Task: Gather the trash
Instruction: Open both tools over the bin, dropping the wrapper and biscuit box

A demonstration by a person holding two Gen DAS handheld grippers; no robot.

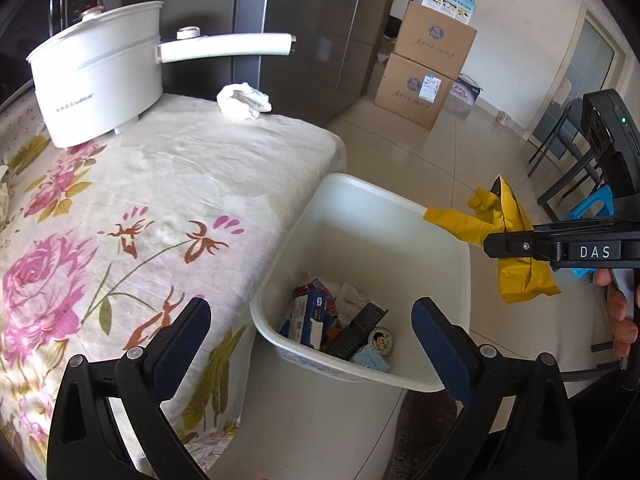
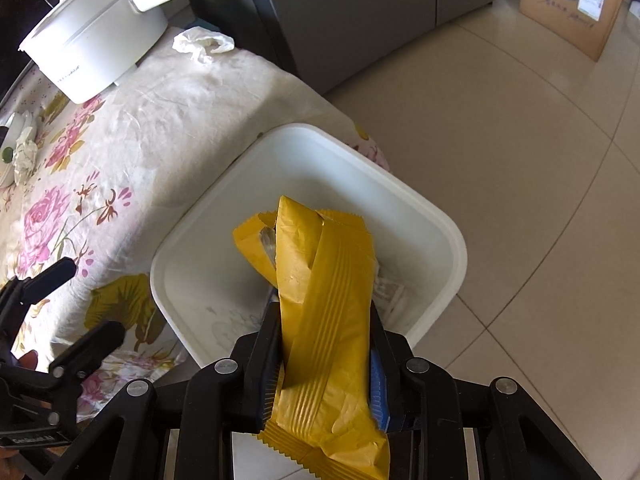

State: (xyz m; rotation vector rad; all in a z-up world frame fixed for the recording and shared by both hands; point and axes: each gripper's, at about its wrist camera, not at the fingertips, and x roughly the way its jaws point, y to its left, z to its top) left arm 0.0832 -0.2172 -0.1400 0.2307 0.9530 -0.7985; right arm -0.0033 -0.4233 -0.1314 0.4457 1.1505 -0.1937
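A white trash bin [image 1: 360, 196] [image 2: 448, 224] stands on the floor against the table's edge, with boxes, a can and paper scraps inside. My right gripper [image 2: 324, 320] [image 1: 496, 246] is shut on a yellow snack wrapper [image 2: 320, 300] [image 1: 508, 216] and holds it above the bin's opening. My left gripper [image 1: 312, 320] [image 2: 84, 300] is open and empty, over the near side of the bin next to the table edge. A crumpled white tissue [image 1: 244, 100] [image 2: 202, 44] lies on the floral tablecloth [image 1: 160, 184] near the far corner.
A white electric pot [image 1: 96, 80] [image 2: 92, 40] with a long handle stands at the table's back. More crumpled paper [image 2: 24, 156] lies at the table's left edge. Cardboard boxes [image 1: 424, 68] are stacked by the wall; dark chairs [image 1: 568, 152] stand right on the tiled floor.
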